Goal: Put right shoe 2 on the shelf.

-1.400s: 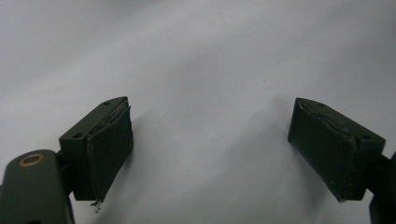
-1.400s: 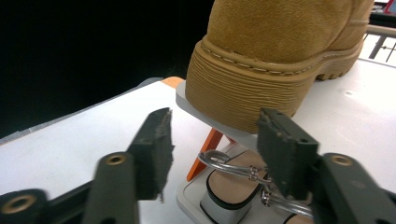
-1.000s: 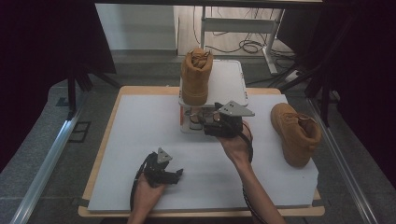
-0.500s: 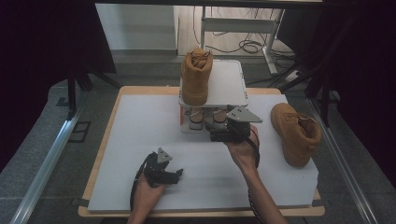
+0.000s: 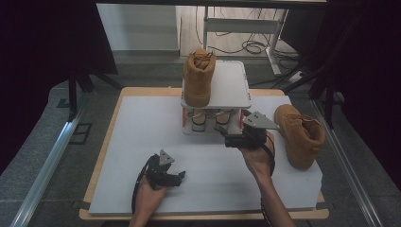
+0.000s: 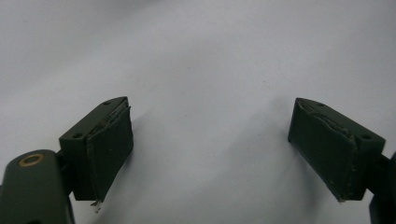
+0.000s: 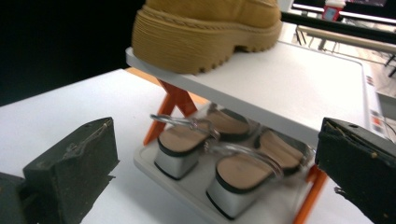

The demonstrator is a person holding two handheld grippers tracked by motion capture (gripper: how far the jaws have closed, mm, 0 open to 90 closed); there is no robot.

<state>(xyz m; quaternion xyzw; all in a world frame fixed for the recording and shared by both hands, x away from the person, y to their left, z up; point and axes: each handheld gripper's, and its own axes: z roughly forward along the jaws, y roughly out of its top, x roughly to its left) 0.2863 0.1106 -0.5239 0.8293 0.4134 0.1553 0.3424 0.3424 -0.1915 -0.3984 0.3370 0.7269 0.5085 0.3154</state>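
High view, layout: a two-level shoe rack (image 5: 236,92) stands at the back of the white worktop (image 5: 142,142), one tan boot (image 5: 198,78) on its top shelf, a second boot (image 5: 300,135) upright on the worktop to the right.
High view, hands: the right hand-held gripper (image 5: 231,139) sits just in front of the rack's lower shelf; the left hand-held gripper (image 5: 177,176) rests low near the front edge, well apart from everything.
High view, risk: the right hand lies between the rack and the loose boot, so a sideways swing could knock that boot over.
Left gripper view: jaws spread wide over bare worktop, released, nothing between them.
Right gripper view, state: jaws have just been opening and stand released, empty.
Right gripper view, target: a pair of silver-heeled sandals (image 7: 219,158) sits on the lower shelf, straight ahead, a detail the high view blurs.
Right gripper view, risk: the top shelf hangs low; rising jaws could strike it and tip the boot (image 7: 205,28) perched near its edge.
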